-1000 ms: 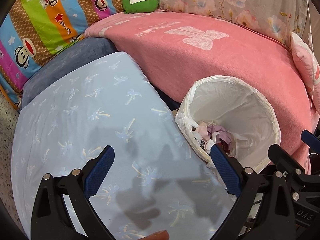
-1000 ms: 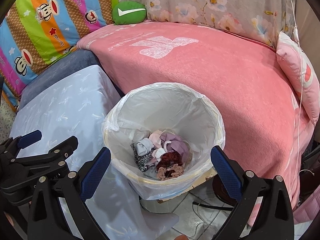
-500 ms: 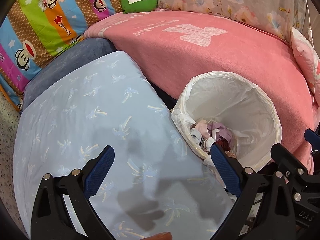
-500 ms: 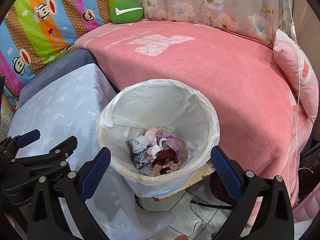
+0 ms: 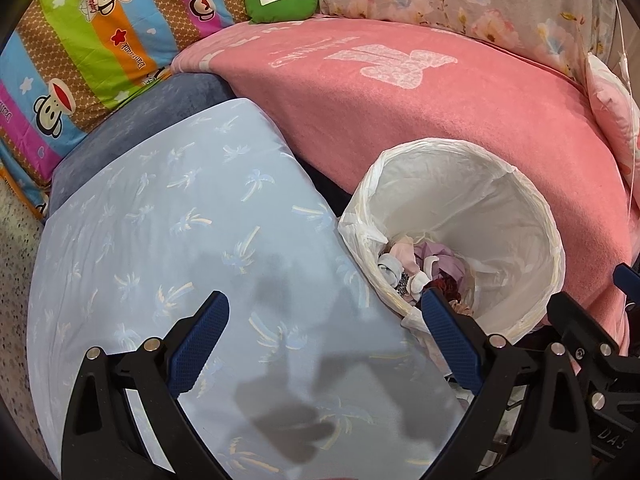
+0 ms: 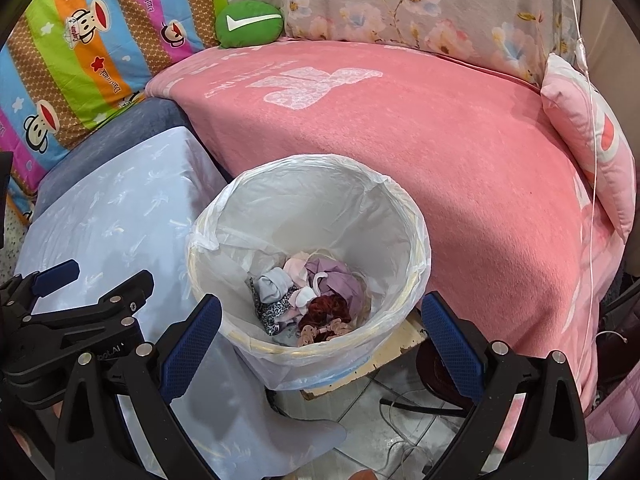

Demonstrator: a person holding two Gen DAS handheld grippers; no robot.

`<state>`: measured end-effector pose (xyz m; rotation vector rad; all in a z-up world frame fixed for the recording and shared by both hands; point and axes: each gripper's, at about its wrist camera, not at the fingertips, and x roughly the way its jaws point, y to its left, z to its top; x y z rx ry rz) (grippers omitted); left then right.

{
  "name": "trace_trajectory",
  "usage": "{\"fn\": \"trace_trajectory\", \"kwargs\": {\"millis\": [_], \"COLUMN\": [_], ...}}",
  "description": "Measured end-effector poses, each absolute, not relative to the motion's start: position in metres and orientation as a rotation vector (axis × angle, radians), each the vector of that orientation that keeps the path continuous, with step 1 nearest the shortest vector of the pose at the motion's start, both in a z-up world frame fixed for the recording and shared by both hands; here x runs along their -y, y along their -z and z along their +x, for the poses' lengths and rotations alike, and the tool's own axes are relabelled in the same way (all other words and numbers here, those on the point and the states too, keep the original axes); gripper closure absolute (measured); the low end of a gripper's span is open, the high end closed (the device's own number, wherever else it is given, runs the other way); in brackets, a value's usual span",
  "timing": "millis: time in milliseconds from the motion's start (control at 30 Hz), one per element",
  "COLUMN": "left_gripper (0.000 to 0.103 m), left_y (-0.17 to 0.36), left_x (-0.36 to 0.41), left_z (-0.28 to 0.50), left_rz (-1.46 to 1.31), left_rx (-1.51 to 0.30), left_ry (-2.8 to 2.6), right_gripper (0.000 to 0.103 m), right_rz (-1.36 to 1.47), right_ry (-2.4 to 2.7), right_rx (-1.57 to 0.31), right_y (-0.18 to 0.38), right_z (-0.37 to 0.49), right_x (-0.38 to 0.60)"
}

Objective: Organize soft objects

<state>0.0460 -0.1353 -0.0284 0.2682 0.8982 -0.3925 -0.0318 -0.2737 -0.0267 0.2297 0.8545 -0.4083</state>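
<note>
The white-lined bin [image 6: 310, 268] stands on the floor, hard against the edge of the bed with its pink blanket [image 6: 440, 140]. At the bottom of the bin lies a small heap of soft things [image 6: 308, 300]: a grey bundle, some pale pink and lilac cloth, a leopard-print scrap and a dark red scrunchie all pressed together. Just beside the bin, away from the pink blanket, is a pale blue sheet with a palm print [image 5: 180, 240] stretched over a cushion-like block.

The right gripper [image 6: 320, 324] hangs above the near rim of the bin, its blue-padded fingers [image 6: 190, 344] spread wide and holding nothing. The left gripper [image 5: 324, 328] hovers over the blue sheet next to the bin, its fingers [image 5: 198, 340] also spread wide and empty, one tip lying across the bin's rim in the left wrist view. Well behind the bin, at the far end of the bed, a green cushion with a white tick [image 6: 249, 23] leans against a striped cartoon-monkey cover [image 5: 80, 40].
</note>
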Motion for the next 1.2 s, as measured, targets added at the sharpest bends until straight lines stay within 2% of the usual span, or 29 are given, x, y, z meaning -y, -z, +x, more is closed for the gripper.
{"fn": "trace_trajectory", "kwargs": {"millis": [1200], "left_gripper": [0.01], "left_y": [0.0318], "left_x": [0.1356], "left_z": [0.0429], "left_rz": [0.271], "left_rx": [-0.904], "left_ry": [0.386], "right_gripper": [0.005], "right_rz": [0.234], "right_ry": [0.409], "right_rx": [-0.859], "right_y": [0.0288], "right_z": [-0.0336], "right_x": [0.2731]}}
